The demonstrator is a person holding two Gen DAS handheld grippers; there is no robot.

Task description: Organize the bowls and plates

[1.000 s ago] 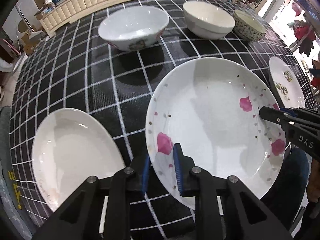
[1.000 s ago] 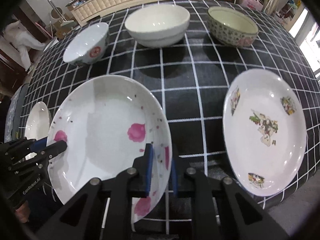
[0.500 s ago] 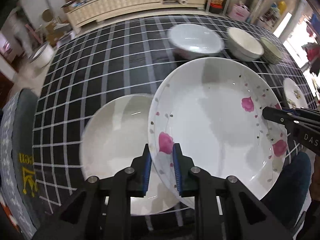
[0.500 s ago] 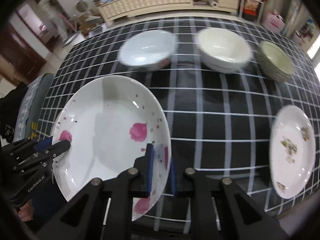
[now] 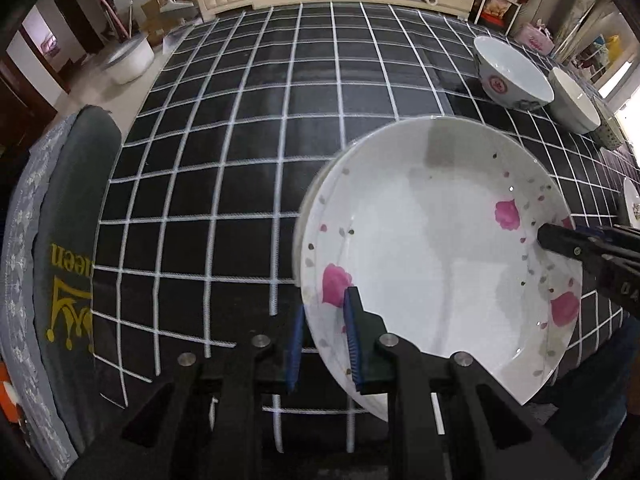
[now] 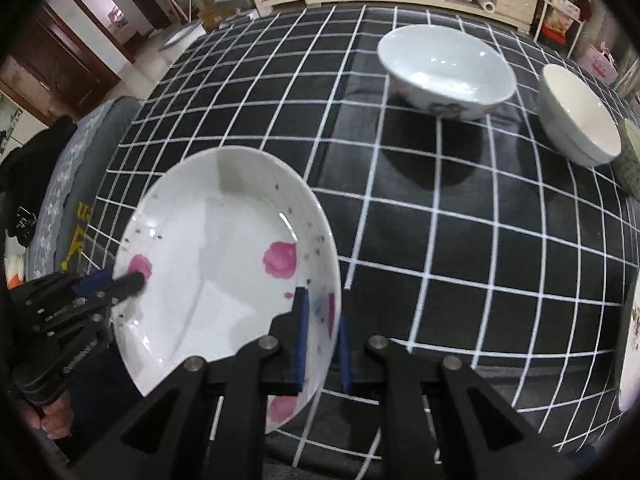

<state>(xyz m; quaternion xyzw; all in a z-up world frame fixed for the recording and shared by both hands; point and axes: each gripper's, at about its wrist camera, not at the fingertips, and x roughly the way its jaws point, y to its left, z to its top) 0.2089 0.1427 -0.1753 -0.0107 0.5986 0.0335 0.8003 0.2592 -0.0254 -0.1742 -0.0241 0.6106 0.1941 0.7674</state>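
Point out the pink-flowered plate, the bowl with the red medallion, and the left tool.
pink-flowered plate (image 5: 432,264): left wrist view, on the bare white centre.
bowl with the red medallion (image 5: 516,76): left wrist view, on its inner wall.
left tool (image 5: 324,340): left wrist view, between the blue pads that clamp the plate's rim.

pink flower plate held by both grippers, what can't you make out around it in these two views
- Plain plate: left wrist view, only a blurred sliver shows; the pink flower plate covers the rest.
- Patterned plate: cut off by the right edge in both views.
- Patterned bowl: cut off at the frame edge.
- Left gripper and right gripper: pad contact under the rim is hidden by the plate.
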